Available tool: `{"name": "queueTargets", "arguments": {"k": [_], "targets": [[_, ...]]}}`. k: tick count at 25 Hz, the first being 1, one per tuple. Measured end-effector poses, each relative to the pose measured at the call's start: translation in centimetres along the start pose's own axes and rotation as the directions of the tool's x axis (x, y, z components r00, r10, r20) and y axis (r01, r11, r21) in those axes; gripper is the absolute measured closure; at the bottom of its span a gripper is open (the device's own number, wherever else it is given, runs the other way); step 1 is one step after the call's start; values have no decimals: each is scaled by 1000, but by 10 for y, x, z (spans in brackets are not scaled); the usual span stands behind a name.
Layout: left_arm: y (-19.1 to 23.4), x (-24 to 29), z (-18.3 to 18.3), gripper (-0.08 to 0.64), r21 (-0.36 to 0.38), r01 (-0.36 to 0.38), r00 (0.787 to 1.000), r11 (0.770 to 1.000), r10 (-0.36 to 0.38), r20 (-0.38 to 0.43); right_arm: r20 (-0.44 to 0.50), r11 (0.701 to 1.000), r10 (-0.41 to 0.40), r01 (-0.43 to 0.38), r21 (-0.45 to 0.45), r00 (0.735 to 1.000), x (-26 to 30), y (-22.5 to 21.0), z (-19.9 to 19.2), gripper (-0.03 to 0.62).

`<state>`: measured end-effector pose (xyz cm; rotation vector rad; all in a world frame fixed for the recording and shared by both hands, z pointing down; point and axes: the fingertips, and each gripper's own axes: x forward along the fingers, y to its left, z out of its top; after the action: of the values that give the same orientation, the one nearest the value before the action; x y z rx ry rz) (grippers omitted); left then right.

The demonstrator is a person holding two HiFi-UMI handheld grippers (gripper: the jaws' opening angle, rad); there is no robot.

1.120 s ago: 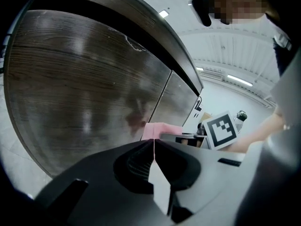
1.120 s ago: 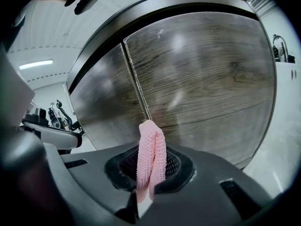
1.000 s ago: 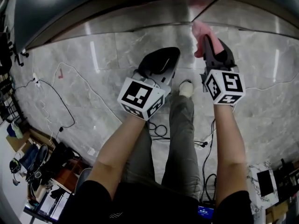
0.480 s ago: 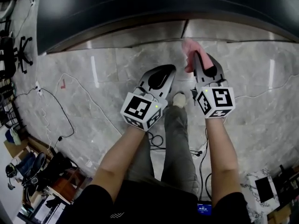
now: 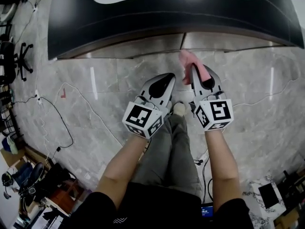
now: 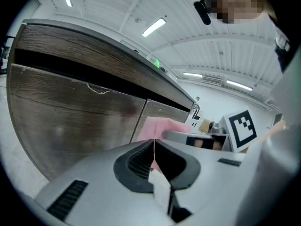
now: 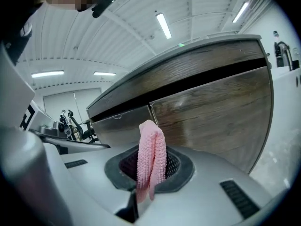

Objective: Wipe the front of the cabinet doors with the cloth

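A pink knitted cloth (image 7: 151,157) sticks up from between the jaws of my right gripper (image 5: 194,72), which is shut on it; the cloth (image 5: 187,61) shows pink at the gripper's tip in the head view. The wood-grain cabinet doors (image 7: 211,112) stand just ahead, their seam (image 7: 151,111) behind the cloth. My left gripper (image 5: 164,81) is shut with nothing in it and hangs beside the right one, a little back from the doors (image 6: 75,121). The cloth (image 6: 162,128) shows past its jaws.
A dark counter top (image 5: 143,18) overhangs the doors. Grey marble floor (image 5: 95,89) lies below, with cables (image 5: 52,109) at the left. The person's leg and shoe (image 5: 179,109) are between the grippers. Clutter (image 5: 28,175) sits at the lower left.
The head view has tipped up, showing more of the counter top. Both grippers have drawn closer together and lower in view, the right one still holding the cloth near the doors.
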<state>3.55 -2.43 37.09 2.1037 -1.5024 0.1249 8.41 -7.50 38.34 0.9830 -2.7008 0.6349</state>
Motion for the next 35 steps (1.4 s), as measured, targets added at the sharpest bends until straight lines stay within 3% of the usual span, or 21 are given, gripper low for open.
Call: {"name": "queueTargets", "arguments": {"k": [18,29,35], "targets": [[32,-26,20,546,-10,33,998,999,-32,55,52,999,-20,22,-44,998,17,30,28,548],[35,5,28,546,27,-20,997,999,18,69,102,995,73,-65,-75,992,37,5,50,548],[23,25,33,546,-13,-90,989,996,90,113,98,989,106,-95,-112,990,33,-30,59,548]]}}
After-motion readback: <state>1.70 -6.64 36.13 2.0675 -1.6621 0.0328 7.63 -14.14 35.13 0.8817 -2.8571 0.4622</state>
